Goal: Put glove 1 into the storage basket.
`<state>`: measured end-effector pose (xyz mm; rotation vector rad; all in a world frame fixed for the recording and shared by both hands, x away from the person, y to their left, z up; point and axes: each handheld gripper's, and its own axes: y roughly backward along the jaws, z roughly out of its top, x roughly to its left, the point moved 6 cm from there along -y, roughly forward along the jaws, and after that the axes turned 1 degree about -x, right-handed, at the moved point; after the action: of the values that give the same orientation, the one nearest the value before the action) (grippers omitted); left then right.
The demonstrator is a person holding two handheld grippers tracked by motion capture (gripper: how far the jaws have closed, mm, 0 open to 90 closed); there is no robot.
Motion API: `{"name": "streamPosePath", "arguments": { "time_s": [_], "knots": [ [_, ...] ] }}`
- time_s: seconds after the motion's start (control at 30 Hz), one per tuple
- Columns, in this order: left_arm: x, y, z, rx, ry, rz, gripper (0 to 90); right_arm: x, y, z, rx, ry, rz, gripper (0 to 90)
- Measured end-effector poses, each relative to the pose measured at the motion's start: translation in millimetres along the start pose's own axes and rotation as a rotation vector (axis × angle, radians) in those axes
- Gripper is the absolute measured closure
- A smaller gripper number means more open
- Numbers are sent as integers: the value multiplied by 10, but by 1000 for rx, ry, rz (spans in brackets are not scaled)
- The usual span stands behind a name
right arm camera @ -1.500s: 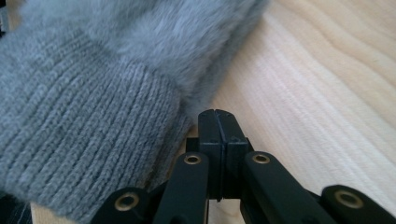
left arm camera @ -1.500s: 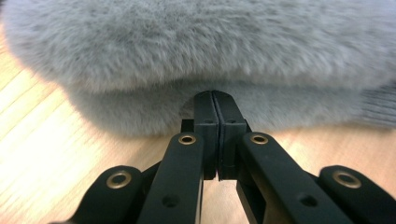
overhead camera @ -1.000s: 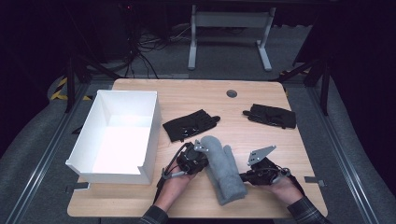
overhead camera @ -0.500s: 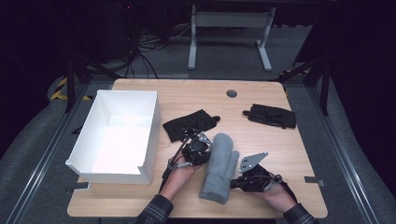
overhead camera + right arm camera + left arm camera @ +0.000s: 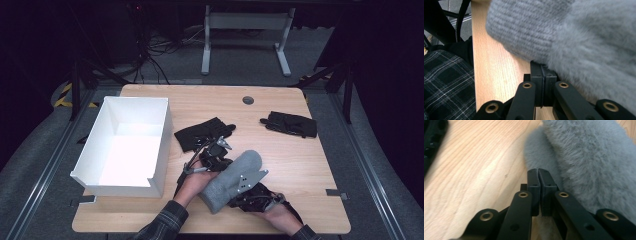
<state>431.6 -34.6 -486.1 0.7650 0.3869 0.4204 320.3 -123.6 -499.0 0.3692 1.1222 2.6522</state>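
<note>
The grey mitten [image 5: 231,181] lies near the counter's [image 5: 300,165] front edge, a little right of its middle, with its long axis running diagonally: knitted cuff toward the front edge, rounded furry tip pointing to the far right. The left gripper [image 5: 216,154] sits at the mitten's far-left flank, beside the thumb; in the left gripper view its jaws are clenched together on nothing, the fur [image 5: 584,157] just to their right. The right gripper [image 5: 250,192] sits at the opposite flank, toward the front right; its jaws are also clenched, tucked under the mitten's edge where cuff meets fur [image 5: 564,37], whether pinching fabric I cannot tell. So the mitten lies between the two, each equally near
</note>
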Motion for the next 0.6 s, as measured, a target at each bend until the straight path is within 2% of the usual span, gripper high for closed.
{"name": "streamPosePath", "arguments": {
  "time_s": [0.03,0.13,0.3,0.43,0.53,0.6],
  "knots": [
    [16,34,5,-1,-1,1,869,-4,15,-8,1,7,-5,900],
    [41,154,24,-32,12,9,854,-27,87,-30,-14,-10,-19,891],
    [41,344,23,-59,20,8,789,-88,238,-95,-29,-28,-47,800],
    [14,495,25,-89,32,-7,645,-159,390,-229,-27,-36,-103,684],
    [-73,593,41,-116,16,-43,488,-250,529,-339,-36,-60,-155,564],
    [-140,601,44,-115,2,-63,397,-325,613,-398,-48,-79,-197,493]
  ]
}}
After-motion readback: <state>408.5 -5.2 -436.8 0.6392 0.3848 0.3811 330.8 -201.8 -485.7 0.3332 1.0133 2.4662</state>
